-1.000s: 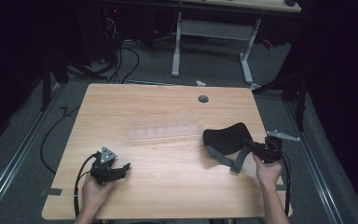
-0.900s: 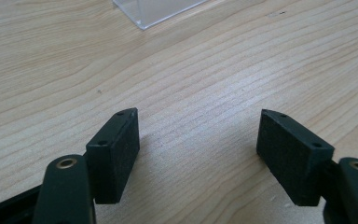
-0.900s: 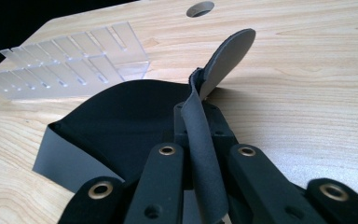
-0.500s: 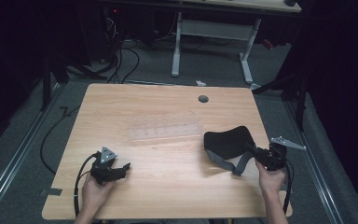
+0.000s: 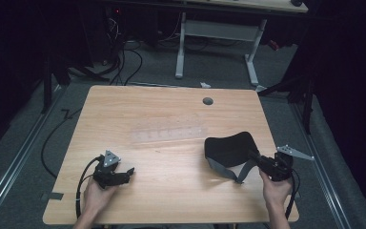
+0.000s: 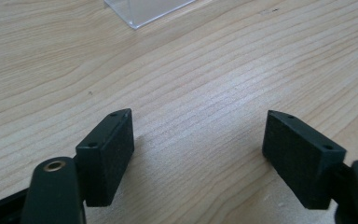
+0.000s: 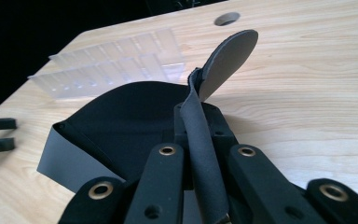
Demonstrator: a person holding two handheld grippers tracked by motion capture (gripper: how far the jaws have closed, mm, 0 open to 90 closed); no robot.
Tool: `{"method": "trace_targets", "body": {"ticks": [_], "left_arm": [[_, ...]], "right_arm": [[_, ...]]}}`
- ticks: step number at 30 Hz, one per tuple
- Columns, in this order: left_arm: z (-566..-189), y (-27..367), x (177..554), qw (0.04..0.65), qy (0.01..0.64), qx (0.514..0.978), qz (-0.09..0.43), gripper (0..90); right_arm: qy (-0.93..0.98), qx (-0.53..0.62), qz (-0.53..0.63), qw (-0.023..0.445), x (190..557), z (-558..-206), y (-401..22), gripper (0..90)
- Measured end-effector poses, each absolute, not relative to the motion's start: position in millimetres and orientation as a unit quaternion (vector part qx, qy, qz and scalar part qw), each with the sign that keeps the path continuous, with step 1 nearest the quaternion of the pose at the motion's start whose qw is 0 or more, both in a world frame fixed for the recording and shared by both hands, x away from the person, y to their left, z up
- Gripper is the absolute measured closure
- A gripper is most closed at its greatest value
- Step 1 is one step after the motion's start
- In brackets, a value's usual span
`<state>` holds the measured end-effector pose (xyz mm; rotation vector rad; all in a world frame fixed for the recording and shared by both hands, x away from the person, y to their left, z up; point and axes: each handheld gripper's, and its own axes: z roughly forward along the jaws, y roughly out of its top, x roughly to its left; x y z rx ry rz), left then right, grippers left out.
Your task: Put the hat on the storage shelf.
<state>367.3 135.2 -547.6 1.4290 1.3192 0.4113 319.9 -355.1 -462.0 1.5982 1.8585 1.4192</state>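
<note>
Pale wood worktop (image 5: pixel 171 109) in a dark room carries, near its right edge toward the front, one black sleep mask (image 5: pixel 229 148) with grey elastic strap (image 5: pixel 228 171); the right gripper (image 5: pixel 259 162) is clamped on that strap, which runs up between its jaws. Mask judged soft, light and floppy, likely to sag and swing, so best held by strap or padded rim. Clear plastic compartment tray (image 5: pixel 169 132) lies mid-worktop; the left gripper (image 5: pixel 129 172) rests near the front-left corner, jaws apart and empty.
</note>
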Motion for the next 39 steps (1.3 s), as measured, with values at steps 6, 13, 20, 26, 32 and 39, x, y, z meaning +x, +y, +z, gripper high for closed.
{"method": "trace_targets", "body": {"ticks": [6, 13, 20, 26, 32, 39], "left_arm": [[-548, 133, 366, 0.542, 0.551, 0.611, 0.169, 17.0], [-547, 132, 362, 0.546, 0.539, 0.620, 0.165, 22.4], [-541, 125, 355, 0.562, 0.517, 0.625, 0.161, 23.8], [-527, 110, 342, 0.576, 0.481, 0.645, 0.144, 22.2], [-512, 97, 335, 0.593, 0.452, 0.653, 0.132, 22.5], [-495, 80, 325, 0.603, 0.413, 0.669, 0.129, 23.5]], "right_arm": [[0.650, 0.541, 0.515, 0.143, 315, -459, -343, 86.9], [0.657, 0.527, 0.521, 0.135, 314, -457, -328, 87.0], [0.669, 0.508, 0.527, 0.127, 311, -454, -310, 86.9], [0.676, 0.496, 0.533, 0.111, 312, -455, -294, 86.9], [0.683, 0.491, 0.532, 0.100, 314, -455, -284, 86.9], [0.691, 0.479, 0.534, 0.090, 317, -452, -271, 86.9]]}}
